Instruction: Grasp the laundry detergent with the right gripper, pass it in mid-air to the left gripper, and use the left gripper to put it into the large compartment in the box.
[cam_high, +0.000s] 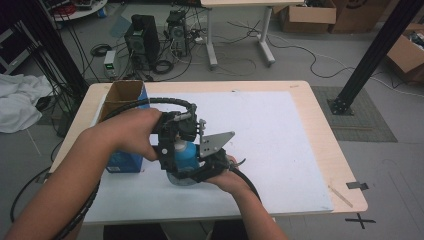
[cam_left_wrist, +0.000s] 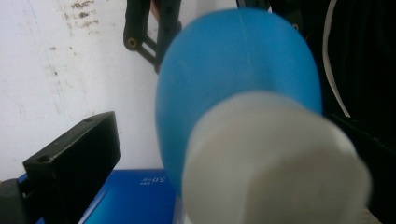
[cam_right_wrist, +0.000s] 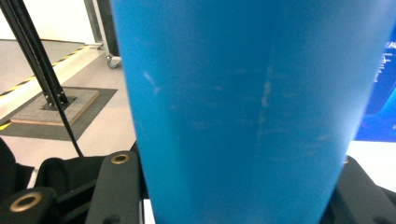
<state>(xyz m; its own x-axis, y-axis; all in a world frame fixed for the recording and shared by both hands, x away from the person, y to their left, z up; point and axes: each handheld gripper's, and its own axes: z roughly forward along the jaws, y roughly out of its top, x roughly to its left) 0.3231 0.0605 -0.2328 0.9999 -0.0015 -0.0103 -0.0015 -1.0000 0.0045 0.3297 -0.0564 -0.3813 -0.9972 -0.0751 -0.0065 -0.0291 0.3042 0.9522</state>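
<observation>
Bottle: a blue plastic bottle (cam_high: 186, 156) with a white cap (cam_left_wrist: 275, 161) is held above the white mat (cam_high: 280, 145) on the counter (cam_high: 325, 145), just right of the blue carton.
Right tongs: the right tongs (cam_high: 192, 167) are clenched on the bottle's body; in the right gripper view the blue wall (cam_right_wrist: 243, 116) stands between the two black jaws, touching both.
Left tongs: the left tongs (cam_high: 175, 145) sit at the bottle's upper end; in the left gripper view the cap is close and blurred, one black jaw stands apart to its left, and I cannot tell whether they grip it.
Hands: the left hand (cam_high: 131, 132) and right hand (cam_high: 227, 175) are close together, the bottle between them.
Carton: a blue cardboard carton (cam_high: 125, 125) with an open top stands at the mat's left edge, beside the left hand.
</observation>
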